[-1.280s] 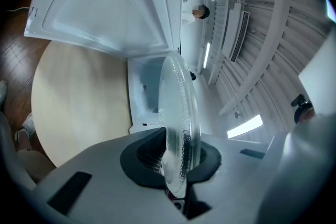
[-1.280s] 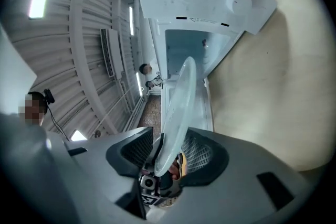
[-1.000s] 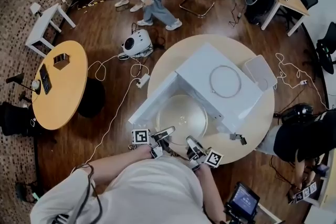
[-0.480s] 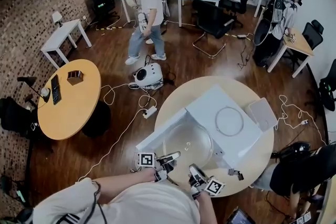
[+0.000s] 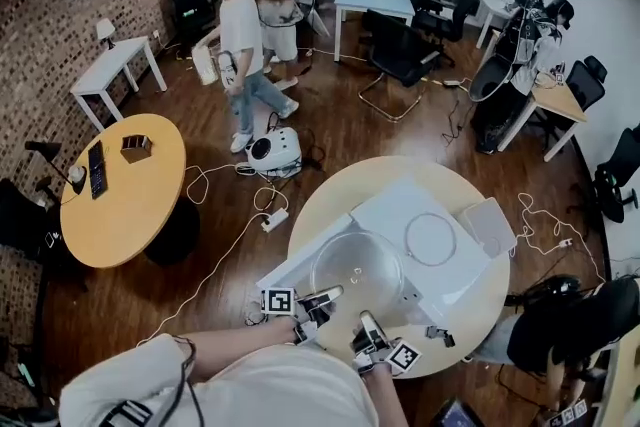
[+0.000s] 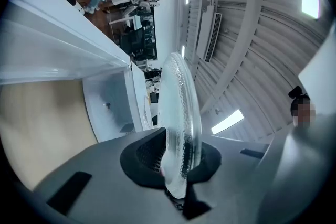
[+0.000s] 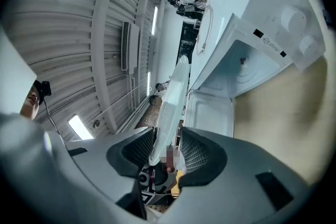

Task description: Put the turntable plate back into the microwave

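The clear glass turntable plate (image 5: pixel 357 273) hangs level in front of the white microwave (image 5: pixel 400 210), whose door (image 5: pixel 298 267) is swung open to the left. My left gripper (image 5: pixel 318 300) is shut on the plate's near rim, and my right gripper (image 5: pixel 365 327) grips the same rim a little to the right. In the left gripper view the plate (image 6: pixel 181 107) stands edge-on between the pads of the left gripper (image 6: pixel 176 157), with the cavity (image 6: pixel 107 107) beyond. In the right gripper view the plate (image 7: pixel 173 94) runs between the pads of the right gripper (image 7: pixel 167 152) toward the open cavity (image 7: pixel 247 68).
A roller ring (image 5: pixel 433 239) lies on top of the microwave, with a pale flat tray (image 5: pixel 490 225) beside it on the round table (image 5: pixel 330 195). A small dark object (image 5: pixel 437 333) sits near the table's front edge. Cables, a white device (image 5: pixel 273 153), an orange table (image 5: pixel 120 190) and people (image 5: pixel 240 45) occupy the floor behind.
Both grippers have risen a little with the plate between them. The head view has tilted up to show more of the room, and a person at the back has walked left.
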Demonstrator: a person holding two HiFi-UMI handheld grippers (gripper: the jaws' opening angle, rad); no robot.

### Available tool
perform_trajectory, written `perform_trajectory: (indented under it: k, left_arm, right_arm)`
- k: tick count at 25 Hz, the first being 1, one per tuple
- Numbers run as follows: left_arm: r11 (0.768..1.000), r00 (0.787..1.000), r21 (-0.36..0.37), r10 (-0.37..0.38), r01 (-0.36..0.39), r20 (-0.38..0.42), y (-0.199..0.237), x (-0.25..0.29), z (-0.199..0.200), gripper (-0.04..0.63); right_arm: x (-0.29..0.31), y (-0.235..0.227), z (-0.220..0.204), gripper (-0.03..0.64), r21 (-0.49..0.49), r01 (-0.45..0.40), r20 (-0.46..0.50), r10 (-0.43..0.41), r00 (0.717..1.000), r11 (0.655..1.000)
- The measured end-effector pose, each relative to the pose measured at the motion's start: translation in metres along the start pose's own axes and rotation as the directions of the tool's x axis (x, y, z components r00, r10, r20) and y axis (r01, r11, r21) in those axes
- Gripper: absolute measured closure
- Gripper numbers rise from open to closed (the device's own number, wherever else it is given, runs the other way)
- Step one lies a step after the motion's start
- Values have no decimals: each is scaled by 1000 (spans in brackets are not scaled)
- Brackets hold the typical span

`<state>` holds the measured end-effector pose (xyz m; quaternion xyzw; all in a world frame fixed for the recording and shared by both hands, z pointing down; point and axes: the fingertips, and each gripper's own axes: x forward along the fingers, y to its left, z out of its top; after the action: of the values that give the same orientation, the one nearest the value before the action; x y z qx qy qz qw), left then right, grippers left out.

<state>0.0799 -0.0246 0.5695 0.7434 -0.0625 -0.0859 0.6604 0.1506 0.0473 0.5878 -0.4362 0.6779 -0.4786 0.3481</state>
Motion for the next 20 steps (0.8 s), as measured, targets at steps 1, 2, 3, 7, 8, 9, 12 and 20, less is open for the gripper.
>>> perform_trajectory:
  k: [1, 2, 3, 7, 8, 9, 12, 20]
  left_arm:
    - [1000, 1000, 9, 2, -2, -13, 1, -3, 1, 557]
    - [1000, 1000, 23, 4, -3, -26, 2, -6, 3, 557]
    - [1000, 999, 25, 10, -10, -35, 2, -8, 4, 557]
    - [995, 997, 76, -54, 59, -60, -9, 4, 15, 557]
    - [992, 994, 91, -82, 89, -69, -12, 6, 18, 557]
    - [988, 991, 97, -109, 117, -80, -16, 8, 20, 557]
    - [983, 981, 81, -152, 162, -120, -27, 15, 15, 557]
    - [996, 975, -2, -90, 91, -203, -20, 21, -4, 556]
  right_arm:
    - [3, 2, -2, 454, -23, 0, 1, 0, 1000, 1000]
    - [7, 4, -2, 464, -45, 1, 4, -1, 1000, 999]
    - [10, 8, 0, 503, -64, 1, 10, 0, 1000, 998]
    - [19, 22, 15, 543, -78, -39, 60, 44, 997, 996]
    - [21, 24, 17, 546, -75, -48, 75, 53, 996, 996]
    - [21, 25, 18, 551, -65, -58, 93, 64, 994, 996]
    - [12, 32, 23, 557, -8, -100, 149, 100, 984, 995]
    - [-6, 35, 28, 561, 74, -87, 210, 70, 975, 993]
